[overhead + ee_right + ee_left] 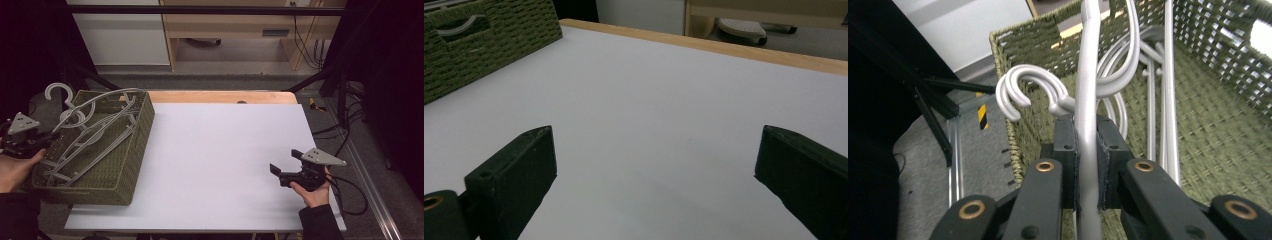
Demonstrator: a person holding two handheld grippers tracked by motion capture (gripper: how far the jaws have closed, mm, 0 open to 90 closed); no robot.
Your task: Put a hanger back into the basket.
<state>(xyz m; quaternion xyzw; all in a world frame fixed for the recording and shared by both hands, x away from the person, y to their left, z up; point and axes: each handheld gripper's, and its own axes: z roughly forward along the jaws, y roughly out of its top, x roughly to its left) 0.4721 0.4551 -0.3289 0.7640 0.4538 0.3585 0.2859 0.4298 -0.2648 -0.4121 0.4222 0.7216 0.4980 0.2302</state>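
Both sleeves (320,220) are dark, black as far as the dim light lets me judge. Each hand carries a matt black claw: the left claw (42,145), the right claw (282,167). A flat grey three-cornered plate (324,157) tops each, with small holes near its corners. A black cable (352,192) loops from the right one. Up close, the left claw's arms show brass-ringed pivots (1044,165) and dark screw holes.

A table with a white top (215,160) and a wooden far edge stands on a grey floor. A green woven basket (127,165) sits at its left edge, overhanging slightly.
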